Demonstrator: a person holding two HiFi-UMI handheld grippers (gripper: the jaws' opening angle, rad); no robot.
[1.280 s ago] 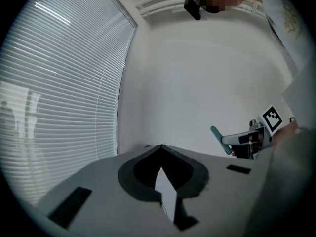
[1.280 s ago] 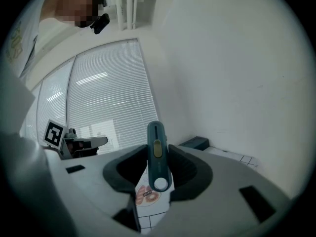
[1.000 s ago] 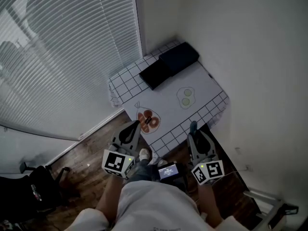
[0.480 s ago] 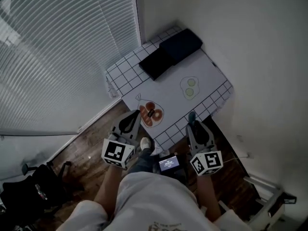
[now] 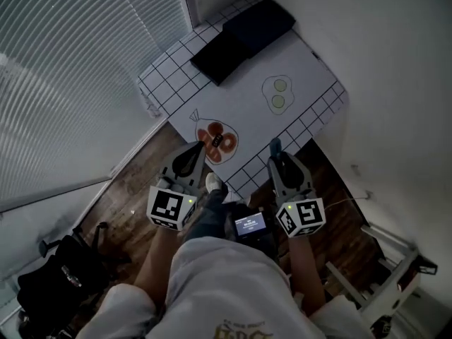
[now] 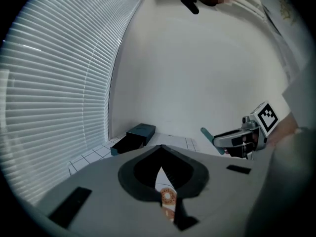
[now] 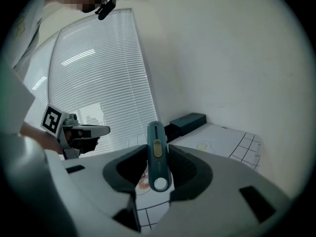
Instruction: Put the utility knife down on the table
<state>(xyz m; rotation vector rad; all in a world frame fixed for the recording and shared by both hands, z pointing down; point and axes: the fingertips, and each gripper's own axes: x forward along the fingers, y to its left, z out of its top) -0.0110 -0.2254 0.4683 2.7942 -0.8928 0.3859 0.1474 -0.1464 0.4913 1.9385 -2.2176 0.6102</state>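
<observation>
A teal utility knife [image 7: 157,154] with a yellow slider stands upright between the jaws of my right gripper [image 7: 157,168], which is shut on it. In the head view the right gripper [image 5: 277,157] holds the knife [image 5: 275,147] just off the near edge of the white grid-cloth table [image 5: 311,69]. My left gripper [image 5: 194,154] hovers at the same edge, over a printed doughnut picture [image 5: 217,141]. Its jaws are closed to a thin slit with nothing in them [image 6: 160,157]. From the left gripper view the knife [image 6: 210,134] shows sticking out of the right gripper.
Two dark boxes [image 5: 240,34] lie at the table's far end, with a printed egg drawing [image 5: 277,94] mid-table. Window blinds [image 5: 63,83] run along the left and a white wall on the right. A black bag [image 5: 56,274] sits on the wooden floor.
The person has stepped closer to the table, so both grippers now sit at its near edge. The knife stays gripped and the left gripper stays shut.
</observation>
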